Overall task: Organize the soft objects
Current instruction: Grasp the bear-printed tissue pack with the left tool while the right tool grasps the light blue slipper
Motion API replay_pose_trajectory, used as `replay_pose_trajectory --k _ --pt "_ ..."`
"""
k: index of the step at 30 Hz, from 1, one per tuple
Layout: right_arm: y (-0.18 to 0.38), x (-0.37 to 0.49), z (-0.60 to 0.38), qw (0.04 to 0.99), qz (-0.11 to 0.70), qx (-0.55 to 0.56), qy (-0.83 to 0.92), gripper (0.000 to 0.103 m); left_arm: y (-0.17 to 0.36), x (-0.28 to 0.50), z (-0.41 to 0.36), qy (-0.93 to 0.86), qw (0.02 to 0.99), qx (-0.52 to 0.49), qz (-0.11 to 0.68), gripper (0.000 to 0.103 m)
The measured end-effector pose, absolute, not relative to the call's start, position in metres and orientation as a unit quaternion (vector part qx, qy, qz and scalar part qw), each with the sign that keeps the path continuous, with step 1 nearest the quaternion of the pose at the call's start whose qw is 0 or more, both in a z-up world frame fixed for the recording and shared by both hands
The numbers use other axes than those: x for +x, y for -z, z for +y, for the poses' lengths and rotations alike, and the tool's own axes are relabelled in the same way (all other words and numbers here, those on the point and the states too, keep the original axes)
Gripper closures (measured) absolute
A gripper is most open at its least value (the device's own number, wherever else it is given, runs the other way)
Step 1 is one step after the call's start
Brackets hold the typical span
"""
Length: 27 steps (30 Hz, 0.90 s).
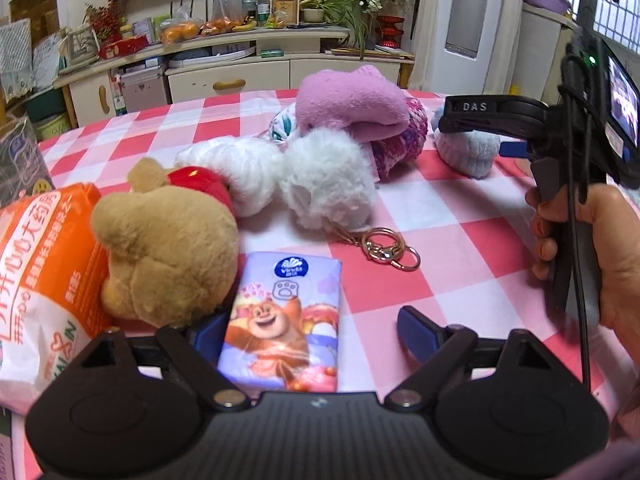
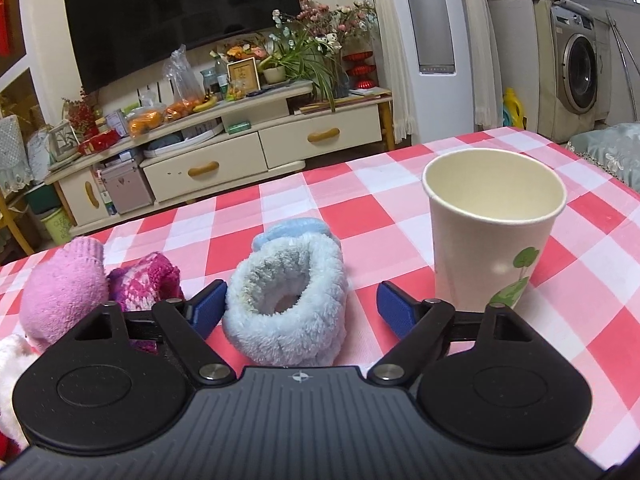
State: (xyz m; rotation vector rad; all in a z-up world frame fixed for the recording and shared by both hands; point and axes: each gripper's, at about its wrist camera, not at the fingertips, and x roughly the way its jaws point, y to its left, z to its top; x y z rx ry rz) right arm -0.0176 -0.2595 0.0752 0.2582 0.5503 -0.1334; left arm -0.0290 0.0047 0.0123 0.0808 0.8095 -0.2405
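Observation:
My left gripper (image 1: 310, 330) is open around a small purple tissue pack (image 1: 286, 320) lying on the checked tablecloth (image 1: 460, 216). A brown plush bear (image 1: 168, 240) with red clothing lies beside it on the left, with a white fluffy toy (image 1: 320, 184) with a key ring (image 1: 390, 250), a pink sock (image 1: 352, 104) and a pink knitted piece (image 1: 400, 148) behind. My right gripper (image 2: 302, 306) is open around a pale blue fluffy sock (image 2: 286, 300). The right gripper also shows in the left wrist view (image 1: 480, 132), over the blue sock (image 1: 468, 152).
An orange and white packet (image 1: 40, 264) lies at the left of the bear. A paper cup (image 2: 492, 228) stands upright right of the blue sock. The pink sock (image 2: 60, 284) and knitted piece (image 2: 144, 284) lie left of it. A TV cabinet (image 2: 224, 152) stands beyond the table.

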Motion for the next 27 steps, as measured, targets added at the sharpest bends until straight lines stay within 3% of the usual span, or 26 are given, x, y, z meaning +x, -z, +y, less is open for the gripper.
replay_pose_trajectory --k 4,11,27 --pt "-0.076 -0.016 -0.256 0.954 0.270 0.114 0.064 0.014 -0.013 -0.028 0.004 0.119 0.912 0.051 0.390 0.025" --pt "-0.075 -0.012 -0.253 0.951 0.285 0.106 0.061 0.036 -0.016 -0.026 0.003 0.137 0.912 0.057 0.383 0.048" --pt "-0.072 -0.027 -0.252 0.951 0.294 0.087 0.043 0.058 -0.017 -0.022 0.004 0.145 0.909 0.045 0.388 0.050"
